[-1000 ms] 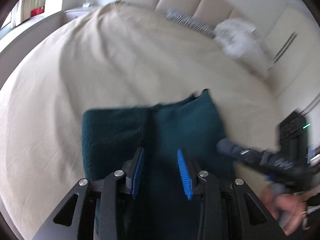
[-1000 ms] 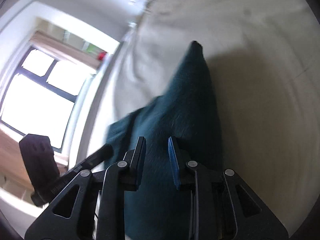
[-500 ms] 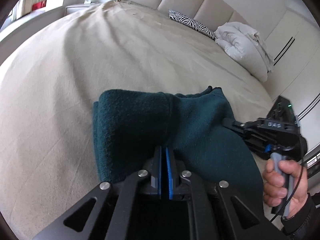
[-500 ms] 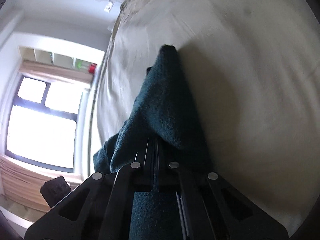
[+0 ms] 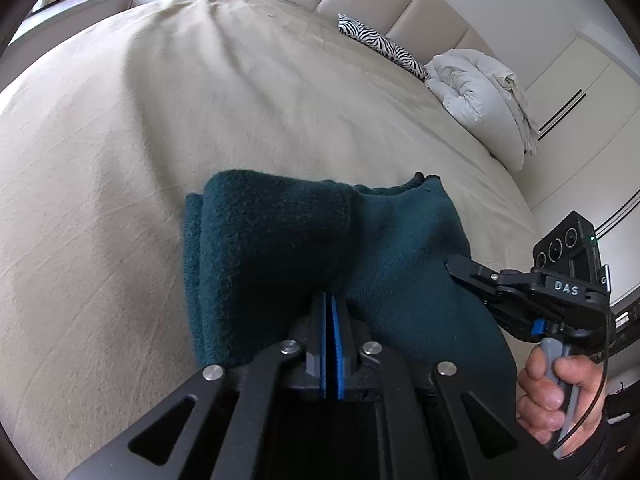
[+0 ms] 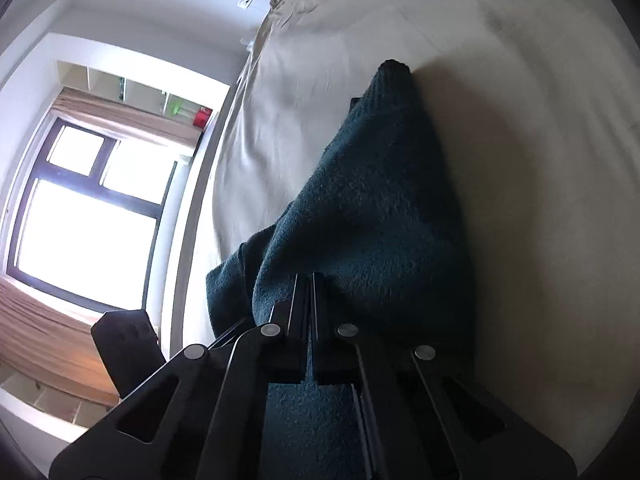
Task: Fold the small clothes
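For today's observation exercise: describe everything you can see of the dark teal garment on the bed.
The teal garment is a thick, fuzzy knit, dark blue-green and partly folded into layers. It lies on the beige bedspread, its near edge pinched and raised by the left gripper and the right gripper, both shut on it.

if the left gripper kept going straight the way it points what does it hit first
Probably the dark green knit garment that the left gripper is already shut on; beyond it lies the beige bedspread.

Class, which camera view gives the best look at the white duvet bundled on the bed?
The left wrist view: the white duvet lies in plain sight by the headboard, beside a zebra pillow. The right wrist view shows none of it, only the dark green garment and the window.
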Demonstrator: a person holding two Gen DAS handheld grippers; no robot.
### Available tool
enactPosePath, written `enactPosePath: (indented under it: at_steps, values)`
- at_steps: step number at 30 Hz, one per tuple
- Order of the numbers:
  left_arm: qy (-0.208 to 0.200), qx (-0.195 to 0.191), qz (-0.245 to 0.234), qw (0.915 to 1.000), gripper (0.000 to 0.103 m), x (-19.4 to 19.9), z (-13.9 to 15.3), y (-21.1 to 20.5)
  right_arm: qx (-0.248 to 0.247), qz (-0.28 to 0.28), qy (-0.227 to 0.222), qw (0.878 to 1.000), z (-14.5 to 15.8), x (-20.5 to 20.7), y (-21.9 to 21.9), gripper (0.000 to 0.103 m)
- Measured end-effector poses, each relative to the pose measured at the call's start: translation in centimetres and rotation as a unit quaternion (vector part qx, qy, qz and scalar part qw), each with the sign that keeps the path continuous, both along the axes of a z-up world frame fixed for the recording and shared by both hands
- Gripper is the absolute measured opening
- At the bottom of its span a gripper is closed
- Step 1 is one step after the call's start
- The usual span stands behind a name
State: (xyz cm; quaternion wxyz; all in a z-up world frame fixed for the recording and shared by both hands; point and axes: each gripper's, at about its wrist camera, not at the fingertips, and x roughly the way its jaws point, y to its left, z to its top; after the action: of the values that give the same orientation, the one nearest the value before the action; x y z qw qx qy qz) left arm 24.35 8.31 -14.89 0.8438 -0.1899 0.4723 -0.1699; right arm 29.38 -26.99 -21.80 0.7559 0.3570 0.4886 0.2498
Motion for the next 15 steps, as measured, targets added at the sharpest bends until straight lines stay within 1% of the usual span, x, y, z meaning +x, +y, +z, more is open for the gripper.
enactPosePath:
  at_steps: [1,2,3,4,5,6,7,9,10,11,12,13,14,15]
  values:
    - [0.002,-0.006,0.001,1.0,0.009,0.0,0.1,0.1,-0.006,-0.001,0.001,1.0,0.5,-0.1,0.0,0.0]
    - [0.004,-0.012,0.003,0.9999,0.008,-0.1,0.1,0.4,-0.009,-0.005,-0.003,1.0,1.2,-0.7,-0.3,0.006]
    - [0.005,-0.02,0.005,0.9998,0.008,-0.2,0.2,0.5,-0.006,-0.011,-0.009,1.0,2.0,-1.9,-0.5,0.008]
    - [0.006,-0.027,0.008,0.9996,0.008,-0.5,0.5,0.7,0.004,-0.011,-0.017,1.0,2.6,-3.5,-1.1,0.008]
    - [0.008,-0.028,0.013,0.9995,0.007,-1.1,1.0,0.9,0.028,0.002,-0.03,0.999,3.3,-5.0,-1.0,0.01]
    - [0.008,-0.026,0.018,0.9995,0.007,-1.6,1.4,1.0,0.038,0.008,-0.033,0.999,3.7,-6.3,-1.2,0.011]
    - [0.004,-0.028,0.02,0.9994,0.007,-2.3,2.0,1.1,0.039,0.012,-0.032,0.999,3.6,-7.4,-1.6,0.011]
    - [-0.01,-0.025,0.019,0.9995,0.011,-3.7,2.7,0.9,0.037,0.028,-0.029,0.999,2.6,-9.1,-1.0,0.017]
    - [-0.008,-0.02,0.015,0.9997,0.012,-3.9,2.3,0.7,0.027,0.033,-0.017,0.999,1.6,-9.5,-0.5,0.017]
    - [-0.002,-0.013,0.008,0.9999,0.011,-3.9,1.6,0.3,0.027,0.03,-0.009,0.999,0.1,-9.5,-0.2,0.014]
    - [-0.002,-0.011,0.008,0.9999,0.011,-3.8,0.9,0.3,0.038,0.027,-0.011,0.999,-0.7,-9.2,-0.2,0.008]
    - [-0.003,-0.018,0.01,0.9998,0.009,-3.6,0.5,0.6,0.045,0.025,-0.016,0.999,-1.3,-9.0,-0.3,0.004]
    - [0.003,-0.038,0.013,0.9992,0.009,-3.5,0.3,1.1,0.046,0.025,-0.012,0.999,-1.5,-8.8,-0.4,0.001]
    - [0.01,-0.054,0.019,0.9983,0.008,-3.5,0.5,1.5,0.051,0.022,0.0,0.998,-1.4,-8.8,-0.7,0.003]
